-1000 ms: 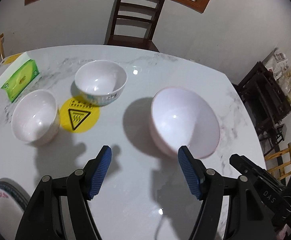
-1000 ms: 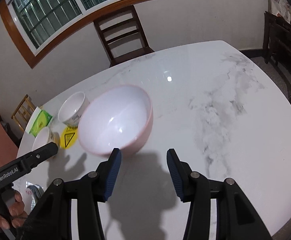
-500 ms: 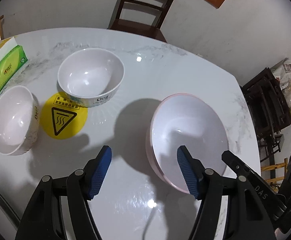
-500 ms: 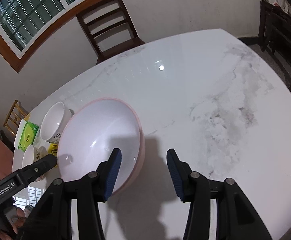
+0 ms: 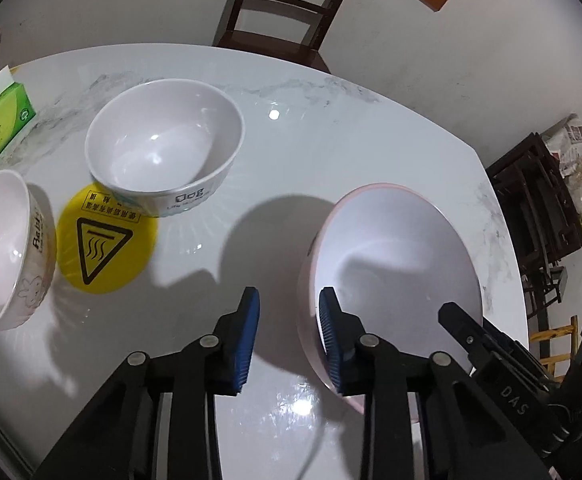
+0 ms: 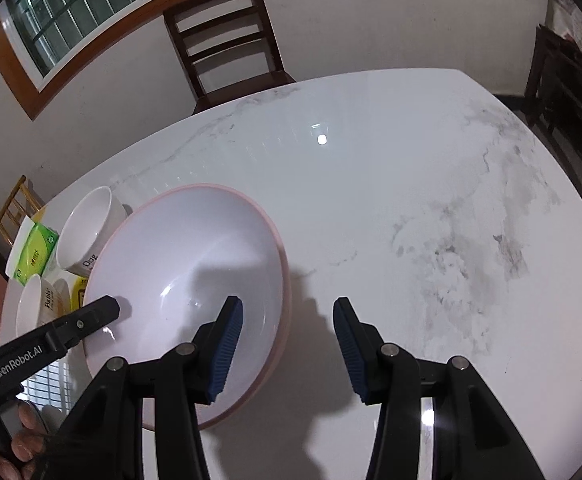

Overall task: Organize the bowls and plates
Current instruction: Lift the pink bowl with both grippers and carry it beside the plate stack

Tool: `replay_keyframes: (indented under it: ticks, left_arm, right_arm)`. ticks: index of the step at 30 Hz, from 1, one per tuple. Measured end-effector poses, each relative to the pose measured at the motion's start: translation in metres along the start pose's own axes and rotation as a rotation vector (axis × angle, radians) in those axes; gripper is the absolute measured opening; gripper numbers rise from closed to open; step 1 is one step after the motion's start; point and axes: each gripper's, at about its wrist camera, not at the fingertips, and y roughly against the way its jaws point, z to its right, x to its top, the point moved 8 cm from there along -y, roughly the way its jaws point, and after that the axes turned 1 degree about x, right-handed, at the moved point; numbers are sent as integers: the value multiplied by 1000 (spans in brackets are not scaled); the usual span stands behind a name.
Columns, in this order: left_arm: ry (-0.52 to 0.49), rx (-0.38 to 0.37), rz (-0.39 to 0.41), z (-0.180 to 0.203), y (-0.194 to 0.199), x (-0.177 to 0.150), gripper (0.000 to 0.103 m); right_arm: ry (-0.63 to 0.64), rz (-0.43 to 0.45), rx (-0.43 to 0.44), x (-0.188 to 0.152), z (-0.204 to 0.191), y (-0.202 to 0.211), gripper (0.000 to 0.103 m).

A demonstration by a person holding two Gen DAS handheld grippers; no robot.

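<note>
Both grippers straddle opposite walls of the pink bowl (image 5: pixel 395 280) at the table's (image 6: pixel 371 184) near centre for a two-sided lift: left gripper (image 5: pixel 289 330) has just been narrowing around its rim, not yet pinching; right gripper (image 6: pixel 287 346) gapes half-open.

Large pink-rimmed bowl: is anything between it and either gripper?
Nothing visible. The left gripper straddles the near-left rim of the large pink-rimmed bowl, its jaws having just been closing; whether they press yet is unclear. The right gripper straddles the opposite rim, open. The smaller white bowls sit apart.
</note>
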Motion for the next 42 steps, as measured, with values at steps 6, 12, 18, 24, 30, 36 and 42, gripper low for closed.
replay_keyframes:
  ticks: [6, 12, 18, 24, 30, 36, 42]
  left_arm:
    - [-22, -24, -3, 6, 0, -2, 14]
    - [-26, -28, -5, 7, 3, -7, 12]
    - [-16, -40, -26, 2, 6, -11, 12]
    - [-19, -40, -31, -3, 16, -20, 12]
    - [-37, -24, -10, -11, 41, -31, 12]
    - [-44, -8, -10, -22, 68, -49, 12]
    - [-28, -2, -8, -38, 92, -72, 12]
  right_arm:
    - [2, -24, -2, -3, -5, -6, 26]
    - [8, -17, -22, -7, -12, -5, 17]
    - [-5, -30, -17, -12, -13, 0, 16]
    - [-9, -34, -9, -23, -19, 12, 16]
    - [1, -29, 4, -39, -33, 31, 16]
    - [21, -34, 20, -57, -49, 50, 16]
    - [54, -33, 30, -81, -69, 71, 16]
